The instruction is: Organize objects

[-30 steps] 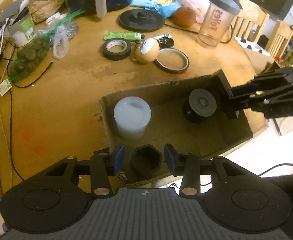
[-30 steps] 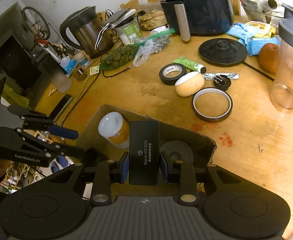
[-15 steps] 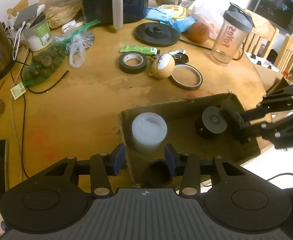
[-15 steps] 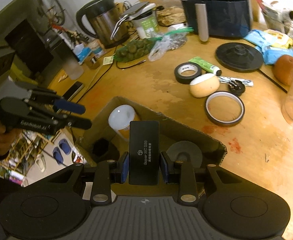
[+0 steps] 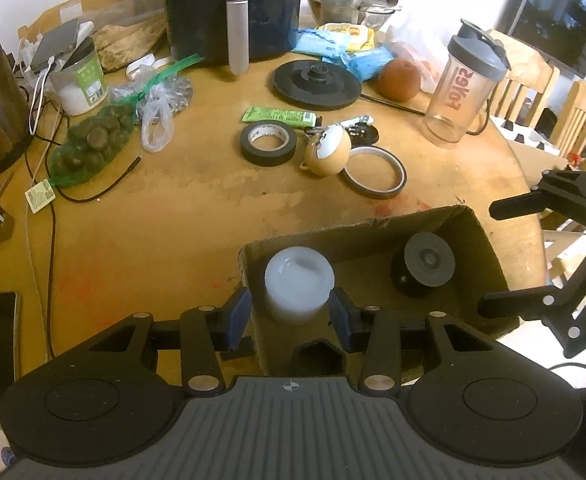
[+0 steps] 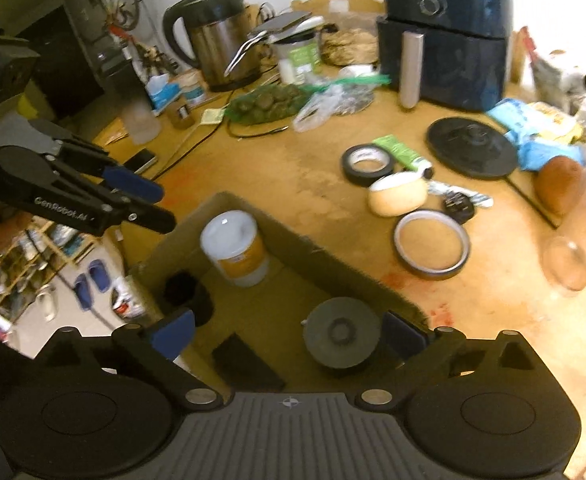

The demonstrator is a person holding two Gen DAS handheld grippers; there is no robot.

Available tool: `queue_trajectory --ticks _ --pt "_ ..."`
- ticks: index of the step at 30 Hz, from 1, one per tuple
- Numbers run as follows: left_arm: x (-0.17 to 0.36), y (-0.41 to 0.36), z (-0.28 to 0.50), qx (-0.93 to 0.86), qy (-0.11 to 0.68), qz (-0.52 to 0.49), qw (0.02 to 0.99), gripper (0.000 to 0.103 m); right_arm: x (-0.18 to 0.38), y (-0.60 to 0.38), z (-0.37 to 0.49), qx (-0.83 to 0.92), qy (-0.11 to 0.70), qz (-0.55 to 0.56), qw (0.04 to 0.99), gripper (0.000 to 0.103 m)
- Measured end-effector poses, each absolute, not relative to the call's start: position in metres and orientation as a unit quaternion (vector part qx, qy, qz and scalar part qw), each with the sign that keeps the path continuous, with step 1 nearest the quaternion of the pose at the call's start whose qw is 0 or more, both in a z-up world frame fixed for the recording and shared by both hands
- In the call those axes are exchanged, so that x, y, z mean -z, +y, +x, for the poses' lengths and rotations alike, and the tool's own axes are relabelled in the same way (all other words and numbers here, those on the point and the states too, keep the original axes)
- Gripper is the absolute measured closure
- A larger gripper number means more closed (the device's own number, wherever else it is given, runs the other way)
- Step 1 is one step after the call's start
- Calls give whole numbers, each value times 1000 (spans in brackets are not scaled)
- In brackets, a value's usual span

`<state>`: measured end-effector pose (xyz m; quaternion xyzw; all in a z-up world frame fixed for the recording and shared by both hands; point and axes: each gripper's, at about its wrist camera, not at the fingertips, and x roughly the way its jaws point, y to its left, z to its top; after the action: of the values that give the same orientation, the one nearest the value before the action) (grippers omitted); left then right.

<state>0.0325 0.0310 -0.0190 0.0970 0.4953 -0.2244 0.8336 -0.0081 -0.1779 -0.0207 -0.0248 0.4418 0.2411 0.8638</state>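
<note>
Right gripper (image 6: pixel 289 334): jaws opening wide, nothing gripped, flat black slab (image 6: pixel 247 366) lying below | left gripper (image 5: pixel 289 316): narrowly parted, empty | cardboard box (image 5: pixel 377 230): matte, rectangular

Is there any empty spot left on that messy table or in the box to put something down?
Yes: the wooden table is bare between the netted bag, the black tape roll and the cardboard box. Inside the box, floor shows between the white jar and the round black part. The back, by the air fryer, is crowded.
</note>
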Motion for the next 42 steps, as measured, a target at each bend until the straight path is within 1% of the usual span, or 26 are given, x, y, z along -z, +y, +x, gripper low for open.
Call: queue_trajectory --ticks 1,19,27,42 --pt "19 30 33 225 494 97 834 60 20 -179 -8 -234 439 -28 867 0" --pt "11 22 34 223 484 103 840 60 24 -199 -7 -164 434 -6 886 0" --pt "3 25 35 227 476 87 845 60 27 -201 0 -151 432 6 889 0" --pt "8 21 70 256 474 89 838 60 26 -205 17 -112 438 24 892 0"
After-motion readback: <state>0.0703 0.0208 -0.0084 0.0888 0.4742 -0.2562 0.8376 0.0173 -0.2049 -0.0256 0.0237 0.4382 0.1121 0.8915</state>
